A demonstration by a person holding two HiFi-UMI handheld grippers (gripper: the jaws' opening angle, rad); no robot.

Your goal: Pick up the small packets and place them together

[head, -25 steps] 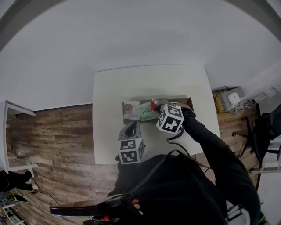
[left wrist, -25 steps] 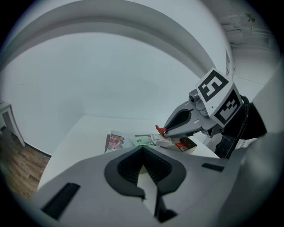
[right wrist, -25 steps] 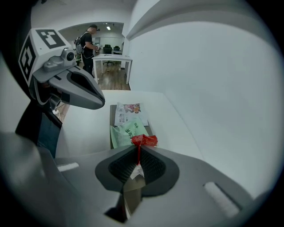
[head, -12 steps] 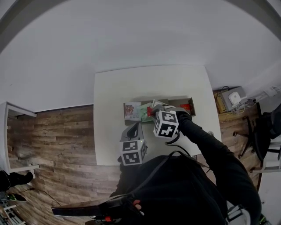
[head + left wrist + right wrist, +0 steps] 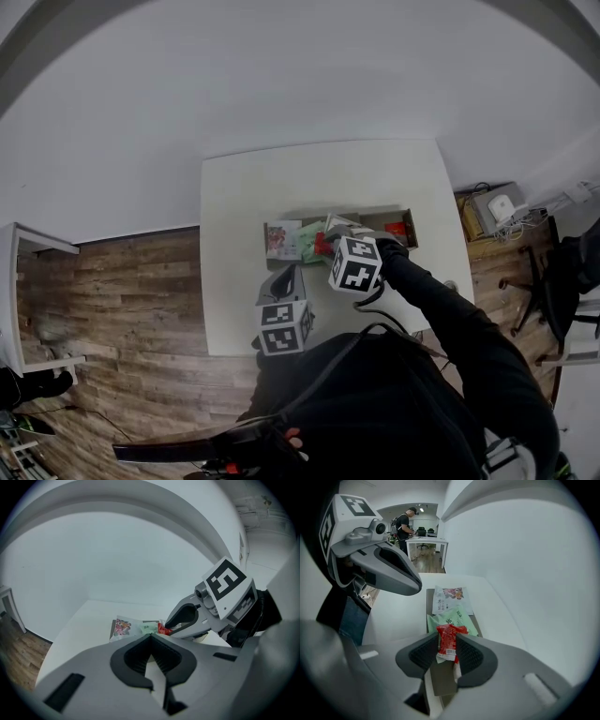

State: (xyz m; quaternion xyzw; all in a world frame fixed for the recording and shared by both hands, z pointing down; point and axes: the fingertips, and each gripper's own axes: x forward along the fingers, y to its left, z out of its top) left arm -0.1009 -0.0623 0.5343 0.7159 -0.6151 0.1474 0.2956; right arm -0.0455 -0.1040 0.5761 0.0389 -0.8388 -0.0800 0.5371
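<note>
The left gripper [image 5: 151, 637] hovers over the tabletop's [image 5: 244, 187] near edge, its jaws closed on nothing. On the brown tray [image 5: 429, 603] at mid-tabletop, a white flowered packet [image 5: 451, 599] lies at the left end with a green packet [image 5: 452, 619] just beside it. The right gripper's [image 5: 447, 641] jaws are opening, with a red packet [image 5: 448, 639] between them above the green one.
</note>
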